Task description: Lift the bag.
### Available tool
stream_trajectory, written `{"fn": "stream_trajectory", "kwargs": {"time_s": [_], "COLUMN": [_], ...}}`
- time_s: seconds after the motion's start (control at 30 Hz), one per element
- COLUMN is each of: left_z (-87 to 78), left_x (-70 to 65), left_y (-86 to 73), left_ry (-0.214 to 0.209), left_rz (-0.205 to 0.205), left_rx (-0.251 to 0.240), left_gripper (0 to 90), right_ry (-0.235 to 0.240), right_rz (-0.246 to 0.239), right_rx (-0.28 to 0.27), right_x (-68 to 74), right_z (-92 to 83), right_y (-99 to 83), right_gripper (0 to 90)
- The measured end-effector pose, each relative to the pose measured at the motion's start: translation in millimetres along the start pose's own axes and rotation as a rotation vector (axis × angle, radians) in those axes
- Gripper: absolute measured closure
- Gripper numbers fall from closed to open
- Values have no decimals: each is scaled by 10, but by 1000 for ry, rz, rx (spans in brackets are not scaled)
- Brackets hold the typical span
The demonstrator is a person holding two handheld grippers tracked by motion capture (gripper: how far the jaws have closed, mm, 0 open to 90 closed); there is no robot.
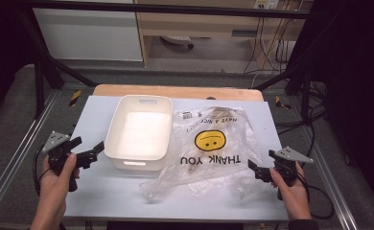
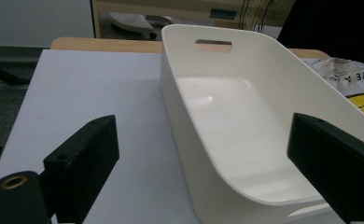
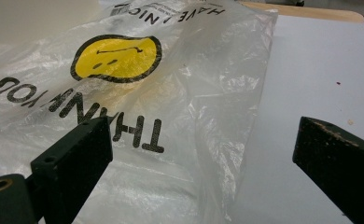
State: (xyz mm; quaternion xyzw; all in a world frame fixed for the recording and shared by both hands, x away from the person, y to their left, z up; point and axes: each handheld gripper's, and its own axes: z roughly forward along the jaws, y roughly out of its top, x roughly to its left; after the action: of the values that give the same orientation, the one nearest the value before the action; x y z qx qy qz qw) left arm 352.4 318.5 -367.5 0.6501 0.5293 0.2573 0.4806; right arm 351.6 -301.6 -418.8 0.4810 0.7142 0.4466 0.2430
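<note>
An empty white plastic bin with handle slots stands left of centre on the white table top. Beside it on the right lies a clear plastic bag printed with a yellow smiley and "THANK YOU"; something pale shows faintly inside it. My left gripper is open at the bin's near left corner, its jaws spread to either side of that corner. My right gripper is open at the bag's right edge, low over the table, holding nothing.
The white table top rests on a wooden board whose far edge shows behind it. A metal frame and dark floor surround the table. Cables hang at the far right. Bare surface lies left of the bin and right of the bag.
</note>
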Motion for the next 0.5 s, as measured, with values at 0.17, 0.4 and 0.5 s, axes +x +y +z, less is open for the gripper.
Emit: {"fn": "stream_trajectory", "kwargs": {"time_s": [0.17, 0.4, 0.5], "left_z": [-33, 4, 33], "left_x": [179, 317, 348], "left_y": [-80, -224, -289], "left_ry": [22, 42, 34], "left_rz": [10, 48, 62], "left_rx": [-8, 26, 52], "left_gripper": [92, 93, 93], "right_ry": [1, -6, -13], "right_rz": [31, 62, 68], "right_rx": [2, 12, 25], "right_x": [-57, -157, -204], "right_z": [10, 5, 11], "right_y": [-40, -106, -141], "right_gripper": [58, 60, 63]}}
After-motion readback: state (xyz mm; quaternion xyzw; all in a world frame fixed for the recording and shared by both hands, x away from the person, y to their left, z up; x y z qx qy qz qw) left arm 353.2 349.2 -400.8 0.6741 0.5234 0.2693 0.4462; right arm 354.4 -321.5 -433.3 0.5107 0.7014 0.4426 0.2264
